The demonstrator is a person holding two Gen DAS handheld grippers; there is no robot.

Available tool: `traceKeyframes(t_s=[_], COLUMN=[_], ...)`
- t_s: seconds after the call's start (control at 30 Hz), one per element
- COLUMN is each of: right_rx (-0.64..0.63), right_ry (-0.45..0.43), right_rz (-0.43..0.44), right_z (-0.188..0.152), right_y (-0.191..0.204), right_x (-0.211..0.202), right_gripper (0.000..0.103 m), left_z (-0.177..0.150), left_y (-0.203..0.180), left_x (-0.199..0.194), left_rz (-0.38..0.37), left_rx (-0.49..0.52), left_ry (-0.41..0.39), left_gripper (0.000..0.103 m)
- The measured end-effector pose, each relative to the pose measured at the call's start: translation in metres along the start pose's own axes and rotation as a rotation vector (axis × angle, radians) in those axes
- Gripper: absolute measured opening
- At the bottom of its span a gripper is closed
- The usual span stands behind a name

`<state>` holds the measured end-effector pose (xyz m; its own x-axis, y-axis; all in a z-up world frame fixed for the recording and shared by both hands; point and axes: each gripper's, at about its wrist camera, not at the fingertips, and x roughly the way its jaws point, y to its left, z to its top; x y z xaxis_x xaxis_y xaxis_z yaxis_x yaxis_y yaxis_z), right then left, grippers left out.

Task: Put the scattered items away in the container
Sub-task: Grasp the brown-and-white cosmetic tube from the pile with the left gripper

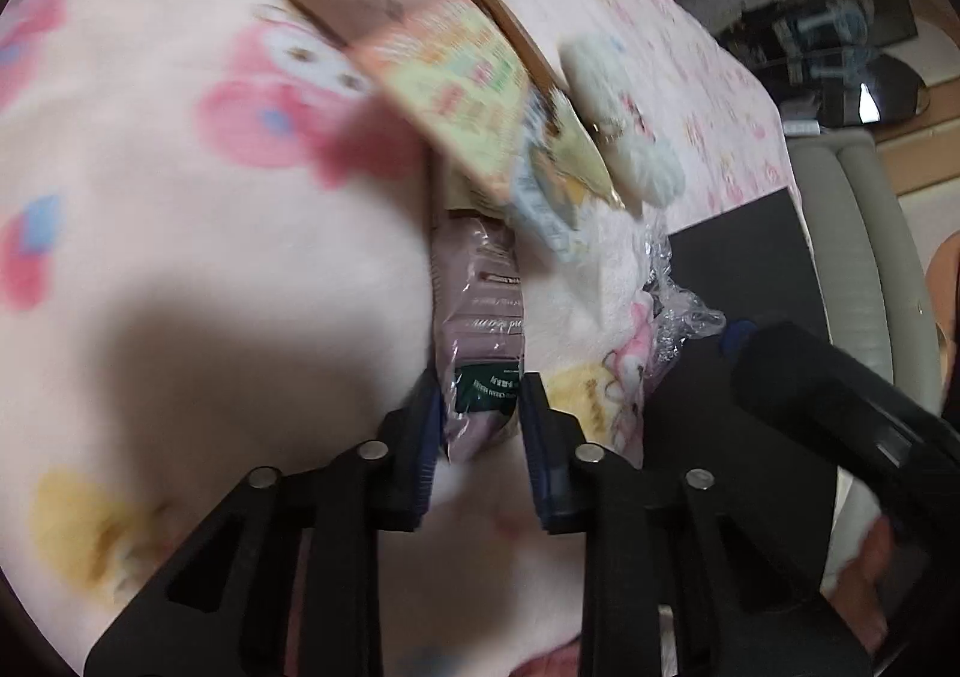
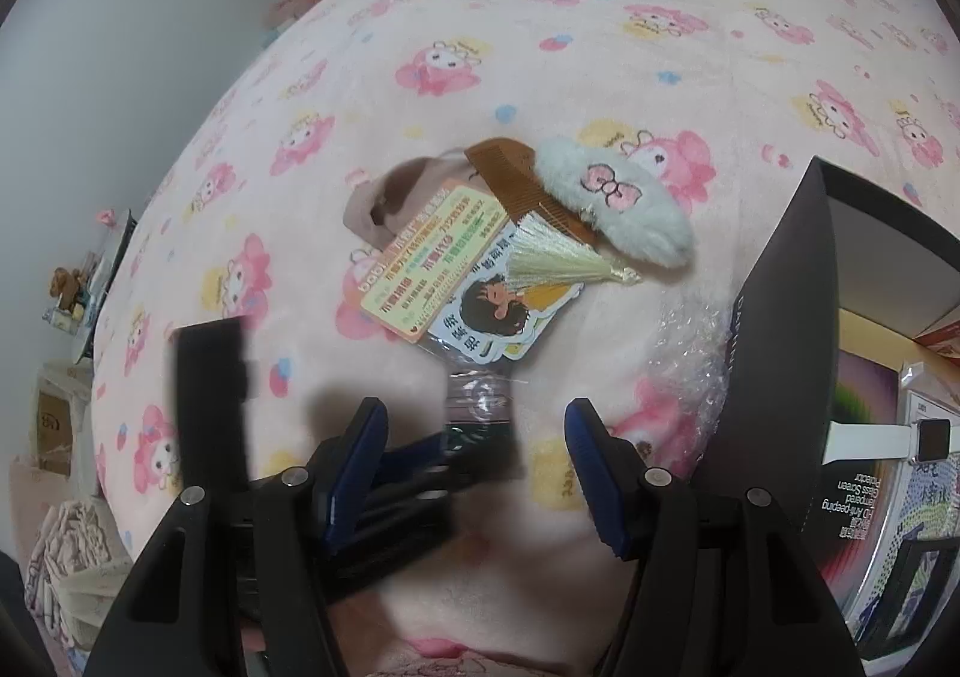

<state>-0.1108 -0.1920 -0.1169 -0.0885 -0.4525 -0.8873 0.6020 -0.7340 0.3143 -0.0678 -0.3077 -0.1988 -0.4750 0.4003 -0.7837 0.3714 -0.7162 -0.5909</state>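
Mauve packet [image 1: 480, 353] | clamped between left gripper [image 1: 480, 407] pads | over blanket [image 1: 180, 257]

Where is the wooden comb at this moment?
In the right wrist view the wooden comb lies on the pink blanket near the middle, between the brown cloth and the fluffy white clip.

We see soft, even indoor light; heavy motion blur smears the left wrist view, fisheye bends the edges, and dark shadows pool on the blanket [image 1: 180, 317].
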Motion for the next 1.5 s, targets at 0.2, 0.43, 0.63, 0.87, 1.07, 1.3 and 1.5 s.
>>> traceKeyframes(t_s=[0.2, 0.43, 0.63, 0.87, 1.07, 1.3, 1.5], right_rx=[-0.123, -0.233, -0.255, -0.192, -0.170, -0.175, -0.165], right_ry=[0.140, 0.224, 0.258, 0.319, 0.234, 0.252, 0.257], right_rz=[0.133, 0.168, 0.138, 0.139, 0.138, 0.078, 0.160], right_z=[-0.010, -0.009, 0.006, 0.020, 0.027, 0.037, 0.031], right_y=[0.007, 0.042, 0.053, 0.052, 0.057, 0.066, 0.075], right_x=[0.016, 0.037, 0.066, 0.112, 0.114, 0.139, 0.128], right_gripper=[0.058, 0.058, 0.059, 0.059, 0.059, 0.059, 0.039], left_z=[-0.038, -0.050, -0.060, -0.055, -0.041, -0.039, -0.016], left_y=[0.031, 0.068, 0.071, 0.087, 0.114, 0.122, 0.138], left_x=[-0.065, -0.128, -0.100, -0.065, -0.103, -0.076, -0.102], left_rz=[0.068, 0.234, -0.016, -0.009, 0.112, -0.014, -0.001], left_rx=[-0.022, -0.106, -0.128, -0.195, -0.247, -0.239, -0.268], left_ry=[-0.092, -0.199, -0.092, -0.081, -0.227, -0.120, -0.217], left_gripper=[0.022, 0.019, 0.025, 0.024, 0.018, 0.028, 0.018])
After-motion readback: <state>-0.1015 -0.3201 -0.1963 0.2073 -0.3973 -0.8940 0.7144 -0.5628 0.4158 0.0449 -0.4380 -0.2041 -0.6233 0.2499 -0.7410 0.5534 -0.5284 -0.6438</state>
